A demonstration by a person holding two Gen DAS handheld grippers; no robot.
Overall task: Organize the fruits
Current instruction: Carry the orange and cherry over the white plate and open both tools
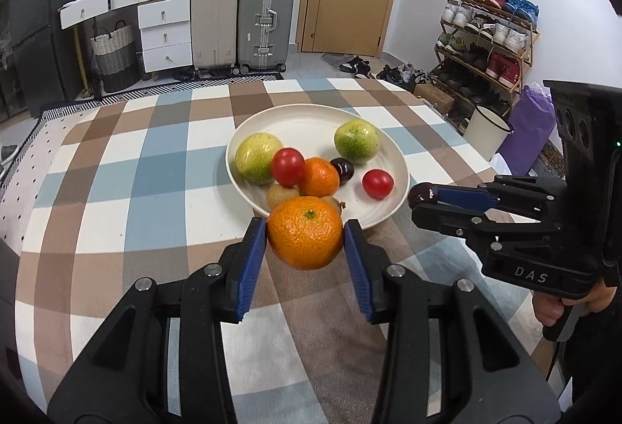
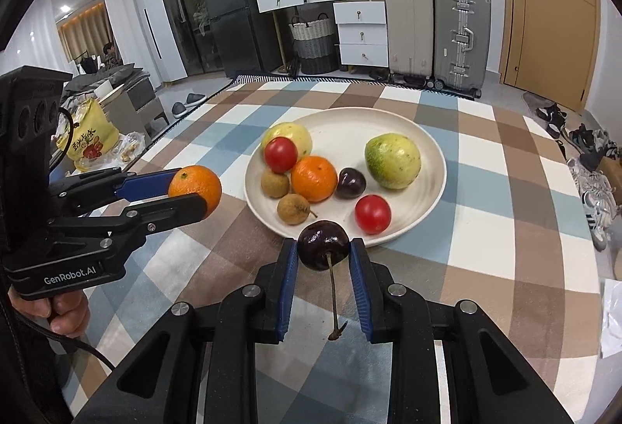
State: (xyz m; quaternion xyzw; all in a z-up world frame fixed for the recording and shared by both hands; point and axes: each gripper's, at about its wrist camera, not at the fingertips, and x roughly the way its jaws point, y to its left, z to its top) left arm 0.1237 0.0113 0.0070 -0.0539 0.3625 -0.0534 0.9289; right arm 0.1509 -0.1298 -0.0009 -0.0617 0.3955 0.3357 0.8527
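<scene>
Our left gripper (image 1: 305, 231) fingers pinch an orange (image 1: 304, 232); our right gripper (image 2: 323, 246) fingers pinch a cherry (image 2: 323, 244), near the plate (image 2: 435, 191).

Plate (image 2: 427, 136) sits mid-surface (image 2: 505, 229). In it: two tomatoes (image 2: 280, 154) (image 2: 372, 214), an orange (image 2: 313, 178), a cherry (image 2: 350, 184), two longans (image 2: 275, 183) (image 2: 292, 208), and two guavas (image 2: 392, 160) (image 2: 295, 132) toward the far rim. Near side of plate: second cherry (image 2: 322, 244) between right fingers (image 2: 287, 288). Left of plate: second orange (image 2: 196, 187) between left fingers (image 2: 182, 208), off the surface.
</scene>
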